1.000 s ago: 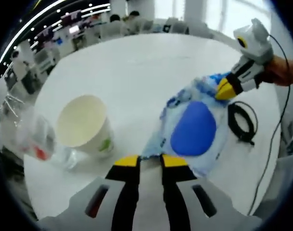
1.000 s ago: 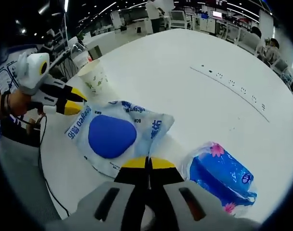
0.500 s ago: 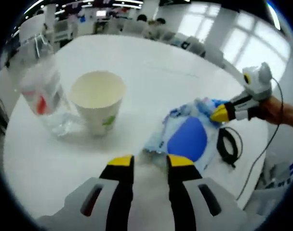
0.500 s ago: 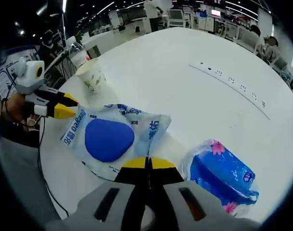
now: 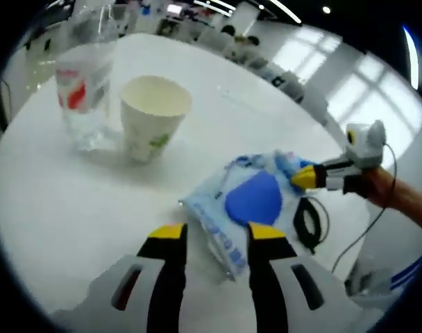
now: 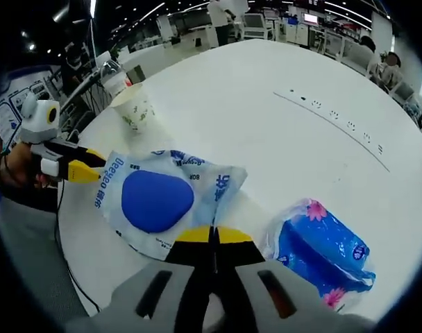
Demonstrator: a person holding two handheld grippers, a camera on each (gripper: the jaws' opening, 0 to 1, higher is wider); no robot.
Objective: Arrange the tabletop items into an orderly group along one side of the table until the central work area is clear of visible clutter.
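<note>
Lying flat near the table edge, the crinkled clear-and-blue plastic wipes pack with a large blue oval lid (image 6: 157, 199) occupies the white round tabletop (image 6: 266, 111). The right gripper (image 6: 212, 236) has its yellow-tipped jaws pressed together on the pack's near edge. The left gripper (image 5: 212, 233) holds its jaws spread, apart from the pack (image 5: 249, 201), with bare table between the tips. Just beside the pack sits a glossy blue plastic tissue packet with pink flower print (image 6: 322, 255), not touching it. Beyond the pack stand a cream paper cup with green print (image 5: 153, 116), upright and open-topped, and, just beside it, a clear plastic bottle with a red-and-white label (image 5: 86, 80). A coiled black cable (image 5: 307, 223) rests near the pack's far side.
</note>
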